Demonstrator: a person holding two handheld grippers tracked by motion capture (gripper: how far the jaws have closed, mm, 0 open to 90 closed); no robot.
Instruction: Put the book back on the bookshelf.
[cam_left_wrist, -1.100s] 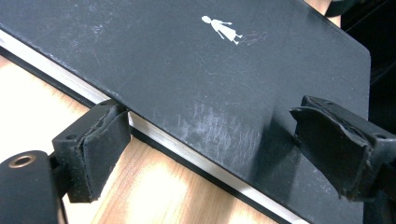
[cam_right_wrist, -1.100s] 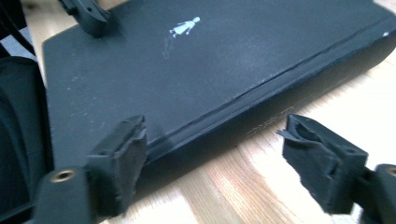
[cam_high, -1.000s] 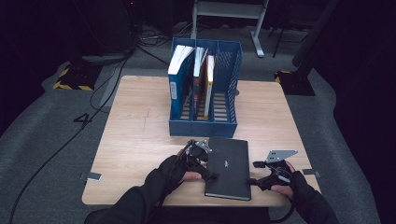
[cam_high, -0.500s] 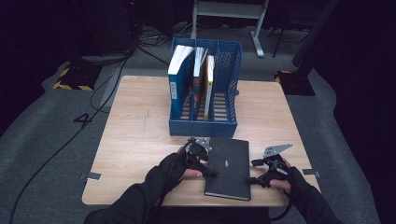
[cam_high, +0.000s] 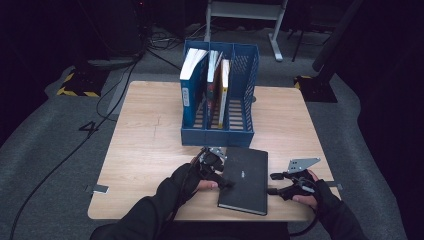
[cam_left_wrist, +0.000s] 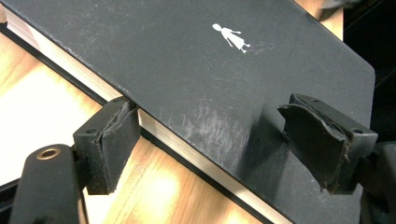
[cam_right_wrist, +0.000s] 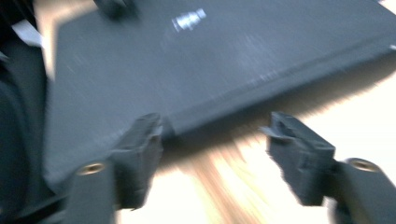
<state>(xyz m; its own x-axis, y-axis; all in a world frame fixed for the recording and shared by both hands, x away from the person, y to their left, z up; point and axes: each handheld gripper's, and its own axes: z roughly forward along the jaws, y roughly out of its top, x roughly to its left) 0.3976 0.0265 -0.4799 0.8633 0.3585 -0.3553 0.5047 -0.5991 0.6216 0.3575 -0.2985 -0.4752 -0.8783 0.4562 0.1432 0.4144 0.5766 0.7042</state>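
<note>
Both grippers are closing on the black book (cam_high: 245, 179) at the tabletop's (cam_high: 150, 150) near edge, left gripper (cam_left_wrist: 210, 140) fingers straddling its page edge unclamped, right gripper (cam_right_wrist: 215, 149) fingers wide beside it; next, probably clamp and lift.

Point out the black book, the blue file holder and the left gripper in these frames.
black book (cam_high: 246, 180), high view, middle of its front cover
blue file holder (cam_high: 217, 136), high view, low front wall
left gripper (cam_left_wrist: 210, 149), left gripper view, midway between its two jaw tips, which straddle the book's page edge
</note>
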